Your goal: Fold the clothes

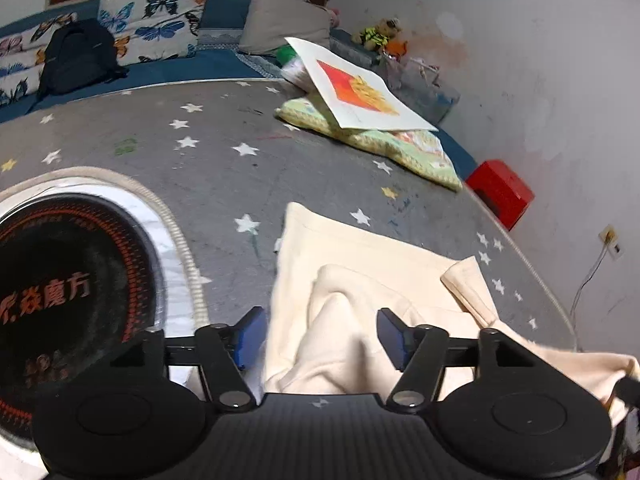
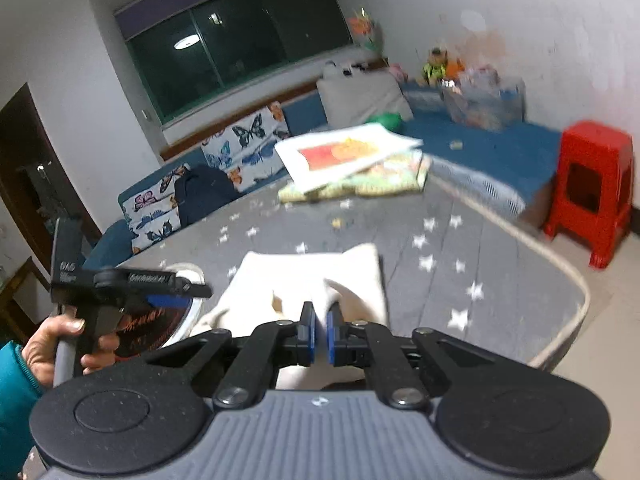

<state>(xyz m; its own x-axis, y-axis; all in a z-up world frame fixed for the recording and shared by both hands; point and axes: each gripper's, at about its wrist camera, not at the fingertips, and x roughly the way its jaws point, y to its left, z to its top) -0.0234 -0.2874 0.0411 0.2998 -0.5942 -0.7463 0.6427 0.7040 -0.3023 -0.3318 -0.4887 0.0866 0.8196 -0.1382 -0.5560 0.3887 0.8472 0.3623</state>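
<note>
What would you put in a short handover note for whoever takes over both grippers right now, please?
Left gripper: open, jaws either side of a raised fold of the cream garment, not gripping.
Right gripper: shut on a pinch of the garment's cloth.
The garment lies rumpled on the grey star-print mat, beside the round black heater.
Done: partly gathered, no neat fold visible.
Left: flatten it and finish folding.

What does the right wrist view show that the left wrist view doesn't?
Only the right wrist view shows the window, a hand holding the left gripper, and the right gripper shut on the cream garment. Only the left wrist view shows the wall socket and the left gripper open. Both show the garment, star tablecloth, red stool and picture board.
</note>
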